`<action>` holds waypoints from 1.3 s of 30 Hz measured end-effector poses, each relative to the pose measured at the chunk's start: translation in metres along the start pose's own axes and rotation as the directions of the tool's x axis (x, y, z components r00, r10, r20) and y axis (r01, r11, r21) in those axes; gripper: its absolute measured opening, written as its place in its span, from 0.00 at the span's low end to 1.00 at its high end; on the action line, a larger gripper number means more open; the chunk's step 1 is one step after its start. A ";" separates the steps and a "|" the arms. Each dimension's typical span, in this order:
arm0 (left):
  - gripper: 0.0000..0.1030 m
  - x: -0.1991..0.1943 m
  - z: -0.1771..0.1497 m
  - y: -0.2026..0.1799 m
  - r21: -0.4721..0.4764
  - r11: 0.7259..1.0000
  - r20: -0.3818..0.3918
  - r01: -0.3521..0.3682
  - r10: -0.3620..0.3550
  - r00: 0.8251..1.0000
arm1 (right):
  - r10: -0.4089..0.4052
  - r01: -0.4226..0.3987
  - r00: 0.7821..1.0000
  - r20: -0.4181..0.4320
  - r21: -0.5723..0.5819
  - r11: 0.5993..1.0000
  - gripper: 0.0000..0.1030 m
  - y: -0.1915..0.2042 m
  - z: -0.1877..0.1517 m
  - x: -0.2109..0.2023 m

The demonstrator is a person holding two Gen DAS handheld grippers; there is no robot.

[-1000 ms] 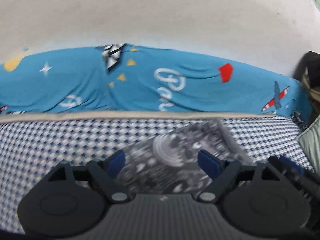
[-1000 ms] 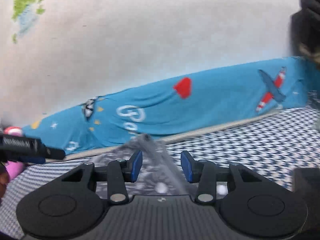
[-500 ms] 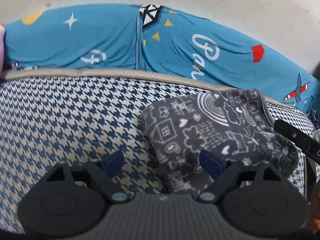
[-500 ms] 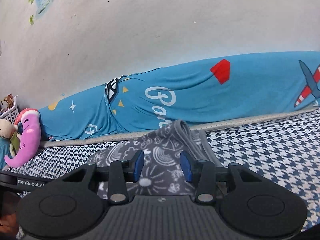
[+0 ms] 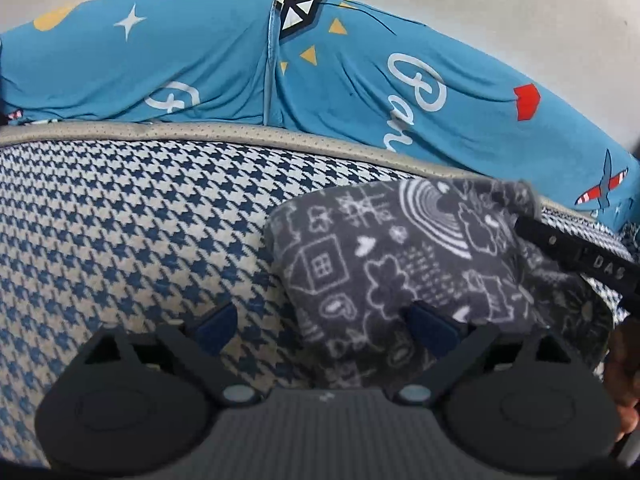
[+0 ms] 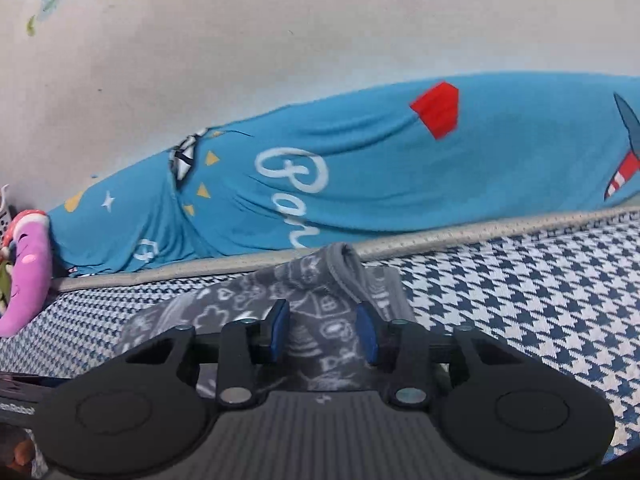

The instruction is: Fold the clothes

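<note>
**Grey printed garment half-folded on the houndstooth bed**

At the far left of the right wrist view, a pink plush toy (image 6: 28, 268) lies against the edge of the bed, beside the blue cartoon-print cover (image 6: 360, 168) that runs along the white wall (image 6: 280, 40).

In the left wrist view, the left gripper (image 5: 326, 328) hangs over the blue-and-white houndstooth mattress cover (image 5: 120, 232) with its jaws spread wide and nothing between them. Its left blue pad sits over bare houndstooth; its right pad is at the near edge of the grey doodle-print garment (image 5: 400, 260), which lies as a folded bundle on the right half of the bed, close to the beige piping (image 5: 240, 130) at the mattress edge. A black bar of the other gripper crosses the garment's right end.

In the right wrist view, the right gripper (image 6: 322, 336) has its jaws partly apart with a raised fold of the same grey garment (image 6: 320, 292) standing between the blue pads; whether the pads actually press the cloth cannot be told. The garment's ribbed hem peaks just above the fingertips. To the right, the houndstooth surface (image 6: 520, 280) stretches away.
</note>
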State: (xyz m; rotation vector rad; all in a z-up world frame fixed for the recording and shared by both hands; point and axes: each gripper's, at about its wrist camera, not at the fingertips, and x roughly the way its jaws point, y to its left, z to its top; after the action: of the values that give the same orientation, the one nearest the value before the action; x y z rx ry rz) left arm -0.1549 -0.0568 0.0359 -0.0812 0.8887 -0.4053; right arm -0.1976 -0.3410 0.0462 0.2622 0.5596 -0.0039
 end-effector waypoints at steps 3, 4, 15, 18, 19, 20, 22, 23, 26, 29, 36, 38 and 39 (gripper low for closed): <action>0.98 0.010 0.001 -0.003 0.013 1.000 0.012 -0.013 0.013 1.000 | -0.037 0.038 0.999 -0.026 0.028 0.999 0.20 -0.007 -0.004 0.010; 0.99 0.014 0.001 -0.003 0.012 1.000 0.007 -0.013 0.013 1.000 | -0.047 0.049 0.998 -0.036 0.035 0.998 0.19 -0.010 -0.006 0.014; 1.00 0.030 -0.001 -0.004 0.004 1.000 -0.017 -0.008 0.008 1.000 | -0.146 0.146 0.988 -0.048 0.012 0.989 0.08 -0.015 -0.016 0.044; 1.00 0.026 -0.002 -0.007 0.013 1.000 -0.012 -0.018 0.019 1.000 | -0.162 0.162 0.986 -0.042 0.000 0.987 0.09 -0.011 -0.014 0.041; 1.00 0.023 -0.003 -0.009 0.021 0.999 -0.007 -0.025 0.025 1.000 | -0.167 0.167 0.985 -0.038 -0.015 0.986 0.10 -0.008 -0.013 0.038; 1.00 0.020 -0.003 -0.010 0.030 0.999 -0.002 -0.032 0.033 0.999 | -0.172 0.171 0.984 -0.034 -0.032 0.985 0.12 -0.005 -0.011 0.035; 1.00 0.013 -0.003 -0.011 0.035 0.999 0.009 -0.033 0.033 0.999 | -0.176 0.175 0.984 -0.025 -0.037 0.984 0.17 0.000 -0.007 0.026; 1.00 0.010 -0.002 -0.011 0.037 0.999 0.015 -0.033 0.033 0.999 | -0.175 0.174 0.984 -0.024 -0.021 0.984 0.18 0.001 -0.005 0.021; 1.00 0.001 -0.002 -0.009 0.029 0.999 0.029 -0.028 0.028 0.999 | -0.161 0.161 0.987 -0.022 0.021 0.987 0.19 0.006 0.002 0.002; 1.00 -0.005 -0.003 -0.008 0.025 0.999 0.029 -0.021 0.020 0.999 | -0.160 0.161 0.987 -0.014 0.040 0.986 0.21 0.013 0.005 -0.017; 1.00 -0.016 -0.012 -0.010 0.054 0.998 0.018 -0.019 0.018 1.000 | -0.171 0.171 0.985 -0.011 0.104 0.980 0.26 0.023 0.002 -0.061; 1.00 -0.018 -0.016 -0.010 0.056 0.998 0.006 -0.008 0.008 1.000 | -0.186 0.187 0.982 -0.019 0.101 0.977 0.27 0.024 -0.003 -0.070; 1.00 -0.019 -0.017 -0.011 0.057 0.998 0.002 -0.003 0.003 1.000 | -0.191 0.192 0.981 -0.027 0.098 0.976 0.27 0.025 -0.006 -0.074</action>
State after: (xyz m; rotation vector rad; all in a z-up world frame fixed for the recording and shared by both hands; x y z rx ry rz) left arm -0.1821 -0.0577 0.0414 -0.0280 0.8749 -0.4273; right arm -0.2617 -0.3200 0.0861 0.3052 0.6012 -0.2172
